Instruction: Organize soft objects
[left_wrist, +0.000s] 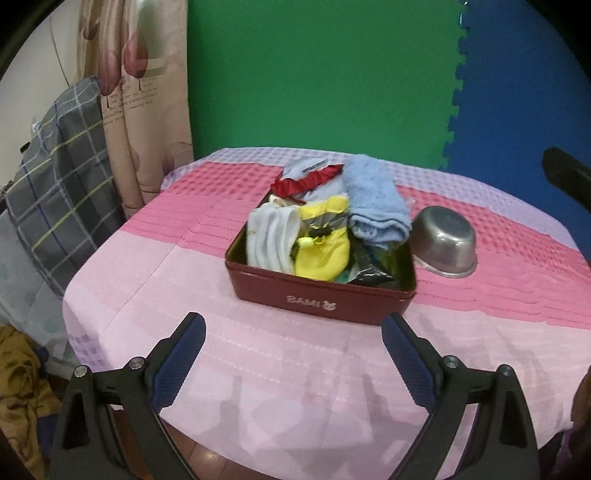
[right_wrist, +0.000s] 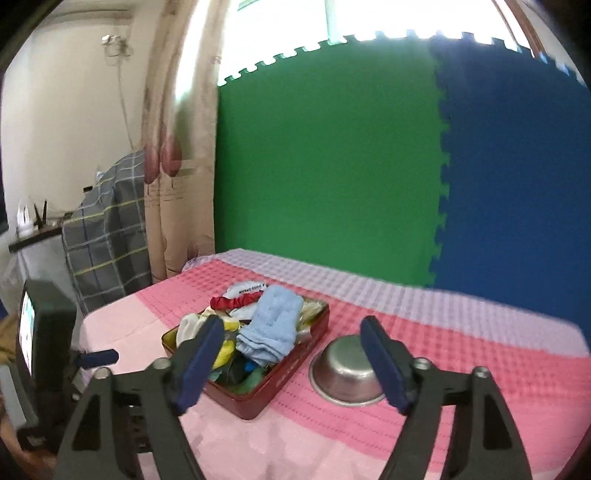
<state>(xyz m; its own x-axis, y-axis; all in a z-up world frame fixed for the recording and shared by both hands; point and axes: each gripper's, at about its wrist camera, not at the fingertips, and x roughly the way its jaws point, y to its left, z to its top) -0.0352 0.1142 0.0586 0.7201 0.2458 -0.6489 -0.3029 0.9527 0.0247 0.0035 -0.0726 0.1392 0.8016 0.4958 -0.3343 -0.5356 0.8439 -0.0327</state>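
Left wrist view showed the left gripper (left_wrist: 293, 328) spread and empty before the red tin (left_wrist: 317, 295) crammed with soft cloths (left_wrist: 321, 236); the right gripper (right_wrist: 291, 332) likewise gaped empty

A tin (left_wrist: 317, 295) on the desk (left_wrist: 155, 295) holds piled cloths (left_wrist: 376, 206); an overturned bowl (left_wrist: 445, 242) lies just right of it.
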